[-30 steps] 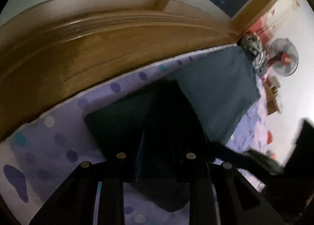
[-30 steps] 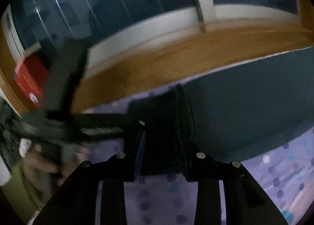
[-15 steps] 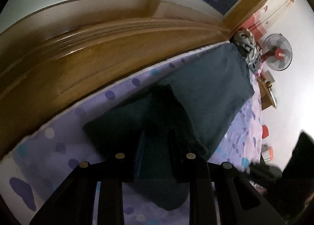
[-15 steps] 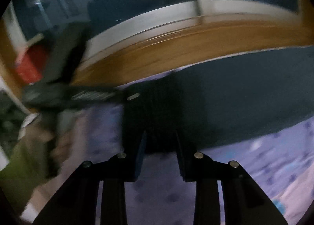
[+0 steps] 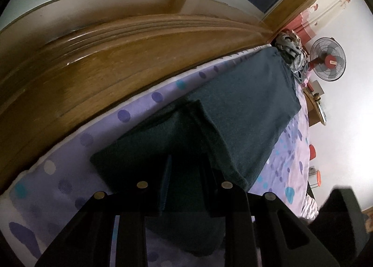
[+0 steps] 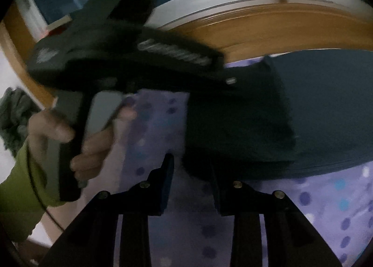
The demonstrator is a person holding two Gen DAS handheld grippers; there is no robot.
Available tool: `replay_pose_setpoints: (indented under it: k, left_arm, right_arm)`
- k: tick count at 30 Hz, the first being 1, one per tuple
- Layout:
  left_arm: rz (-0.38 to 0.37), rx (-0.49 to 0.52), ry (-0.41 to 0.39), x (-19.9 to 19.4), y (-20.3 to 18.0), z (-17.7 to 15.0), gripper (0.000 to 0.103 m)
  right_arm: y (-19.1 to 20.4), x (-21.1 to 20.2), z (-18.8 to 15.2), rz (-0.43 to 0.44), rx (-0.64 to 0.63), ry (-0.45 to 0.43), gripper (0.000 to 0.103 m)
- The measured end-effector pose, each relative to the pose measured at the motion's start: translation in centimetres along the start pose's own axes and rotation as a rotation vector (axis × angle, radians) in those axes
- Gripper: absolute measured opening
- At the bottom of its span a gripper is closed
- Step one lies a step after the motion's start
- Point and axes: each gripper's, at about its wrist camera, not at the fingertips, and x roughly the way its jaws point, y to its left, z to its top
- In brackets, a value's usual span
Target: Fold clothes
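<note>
A dark teal garment [image 5: 251, 113] is seen spread along the far side of a bed covered by a lilac spotted sheet [image 5: 70, 187], close beside the wooden bed frame [image 5: 98, 61], with one end already doubled over onto itself. That doubled end is clamped between the jaws of the left hand-held gripper [image 5: 186, 187], the cloth being pinched so that the fold can be carried and kept square, it is judged. In the right wrist view, the left hand-held gripper [image 6: 130, 57] is shown reaching in from the left, gripped by a hand [image 6: 77, 141] in a green sleeve [image 6: 25, 199], its tip resting at the garment's folded edge.

The jaws of the right hand-held gripper [image 6: 191, 185] are caught opening at this moment; the near corner of the dark fold [image 6: 233, 127] lies between them, though the picture is too dark and blurred for pad contact to be confirmed. The corner is apparently being let go so that the layer can be laid flat on the bed, which would suggest the fold is being set down rather than lifted.

A heap of other clothing [image 5: 290, 47] is visible at the bed's far end, well apart from the work, with a red-hubbed standing fan [image 5: 327, 59] behind it; more folding appears to be left
</note>
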Motion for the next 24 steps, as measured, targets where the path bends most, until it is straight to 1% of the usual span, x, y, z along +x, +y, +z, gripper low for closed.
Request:
replay_pose_setpoints:
  k: [1,3,5,7,9,10,13,15,16,17,19,20,21,22,24]
  left_arm:
    - [0.001,-0.003,-0.003,0.1,-0.1,0.0,0.023]
    - [0.003,-0.010,-0.010,0.4,-0.1,-0.1,0.023]
    - [-0.003,-0.013,-0.016,0.4,0.0,-0.2,0.023]
    - [-0.009,-0.017,-0.021,0.3,0.1,-0.2,0.023]
    - [-0.008,-0.019,-0.034,-0.4,0.0,-0.7,0.023]
    - [-0.007,-0.021,-0.041,-0.8,-0.1,-0.9,0.023]
    - [-0.009,-0.013,-0.085,-2.5,-0.4,-2.7,0.024]
    - [0.000,-0.025,-0.077,-2.6,-0.3,-3.8,0.024]
    - [0.008,-0.027,-0.067,-2.4,-0.2,-4.2,0.024]
    - [0.011,-0.027,-0.066,-2.2,0.0,-4.6,0.024]
    - [0.011,-0.031,-0.069,-2.1,0.3,-5.1,0.024]
    - [0.007,-0.038,-0.071,-2.3,0.3,-5.3,0.024]
    - [0.003,-0.044,-0.074,-2.5,0.4,-5.4,0.024]
    - [-0.003,-0.056,-0.077,-2.7,0.6,-5.5,0.024]
    - [-0.016,-0.082,-0.083,-3.3,1.0,-5.7,0.024]
  right_arm:
    - [0.5,0.2,-0.2,0.013,-0.018,0.013,0.033]
    - [1.8,0.4,-0.8,-0.019,-0.097,0.028,0.040]
    - [2.5,0.8,-1.3,-0.012,-0.148,0.069,0.041]
    - [3.2,0.5,-1.8,0.031,-0.168,0.094,0.041]
    - [3.4,-0.7,-1.8,0.062,-0.173,0.089,0.041]
    - [3.2,-1.4,-1.7,0.061,-0.171,0.070,0.041]
    - [1.0,-4.0,0.0,0.013,-0.117,-0.031,0.041]
    - [-1.2,-4.8,1.2,-0.033,-0.051,-0.083,0.041]
    - [-2.3,-4.7,1.8,-0.054,-0.027,-0.095,0.041]
    - [-3.2,-4.4,2.1,-0.072,-0.019,-0.095,0.041]
    - [-5.0,-1.9,2.8,-0.156,-0.022,-0.037,0.040]
    - [-6.0,-1.5,2.9,-0.171,-0.036,-0.043,0.034]
    - [-6.0,-1.3,2.9,-0.188,-0.049,-0.062,0.035]
    - [-6.0,-1.2,3.1,-0.231,-0.046,-0.051,0.037]
    - [-6.3,-2.8,1.2,-0.292,-0.018,-0.034,0.038]
